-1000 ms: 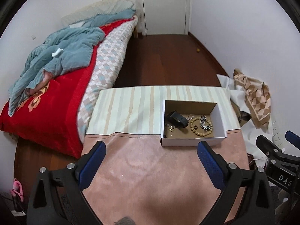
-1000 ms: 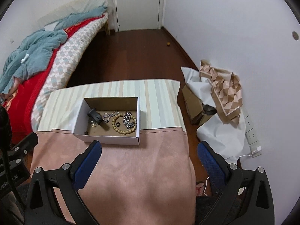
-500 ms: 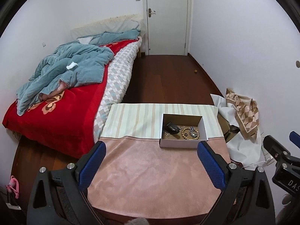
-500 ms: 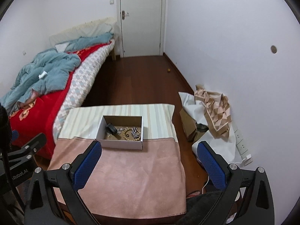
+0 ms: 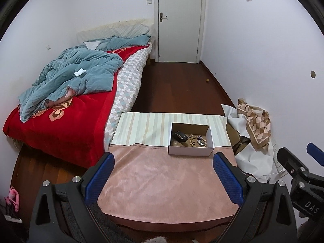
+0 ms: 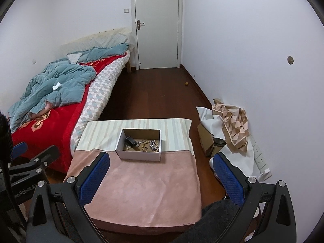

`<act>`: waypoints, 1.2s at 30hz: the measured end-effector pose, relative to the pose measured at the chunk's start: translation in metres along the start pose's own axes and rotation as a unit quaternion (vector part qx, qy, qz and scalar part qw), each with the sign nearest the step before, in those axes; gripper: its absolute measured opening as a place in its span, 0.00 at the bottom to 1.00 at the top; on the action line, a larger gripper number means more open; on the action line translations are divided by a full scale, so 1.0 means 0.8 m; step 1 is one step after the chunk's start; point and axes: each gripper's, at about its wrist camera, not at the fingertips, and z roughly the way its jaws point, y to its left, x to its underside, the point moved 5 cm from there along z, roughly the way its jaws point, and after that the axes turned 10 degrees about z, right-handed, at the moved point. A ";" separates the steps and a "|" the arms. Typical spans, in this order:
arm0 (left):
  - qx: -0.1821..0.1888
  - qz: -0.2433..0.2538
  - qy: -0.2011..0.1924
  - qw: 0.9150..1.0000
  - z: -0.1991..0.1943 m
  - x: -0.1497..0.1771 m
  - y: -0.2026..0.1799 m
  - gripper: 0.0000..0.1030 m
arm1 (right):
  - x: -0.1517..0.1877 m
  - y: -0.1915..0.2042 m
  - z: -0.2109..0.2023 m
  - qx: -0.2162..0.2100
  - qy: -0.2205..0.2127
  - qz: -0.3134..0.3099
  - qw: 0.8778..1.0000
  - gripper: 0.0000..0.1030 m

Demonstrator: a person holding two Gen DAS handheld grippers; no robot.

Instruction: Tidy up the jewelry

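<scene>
Both tools are hanging well back from the box (image 5: 190, 150), up over the near end of the counter (image 5: 162, 186), and neither is touching anything. The left tool (image 5: 163, 175) is sitting with its blue pads spread wide apart, nothing between them but pink cloth. The right tool (image 6: 161, 174) is showing the same thing: pads far apart, gripping nothing.

The box (image 6: 139, 155) is the landmark here, a small open white carton standing where the pink cloth is meeting the striped cloth (image 5: 145, 128), which is spreading out behind the box and to both sides. All the jewelry is lying inside the box. A beaded bracelet (image 5: 197, 141) of tan wooden beads is resting toward the box's right end, and a silvery chain piece (image 5: 200, 139) is lying inside the bracelet's ring, touching it. At the box's left end a dark watch-like piece (image 5: 180, 136) is lying tilted on the floor of the box, with a few tiny bits just in front of it, too small to name.

Left of the box, past the counter edge, a bed (image 5: 60, 125) with a red cover is carrying a rumpled blue quilt (image 5: 81, 77). Right of the box, down on the floor against the wall, a patterned bag (image 5: 255, 125) is slumping on white wrapping. Far behind the box, a white door (image 5: 179, 20) is standing closed.
</scene>
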 end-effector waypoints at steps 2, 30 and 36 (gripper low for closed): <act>-0.001 0.001 0.000 1.000 0.001 -0.003 0.000 0.97 | -0.001 0.001 0.002 0.002 0.000 0.000 1.000 1.00; -0.020 0.003 0.063 0.998 0.128 -0.042 0.001 0.99 | -0.047 -0.003 0.159 0.047 0.058 0.000 0.997 1.00; -0.018 0.012 0.076 0.997 0.148 -0.047 -0.006 0.99 | -0.044 -0.006 0.189 0.058 0.077 -0.001 0.995 1.00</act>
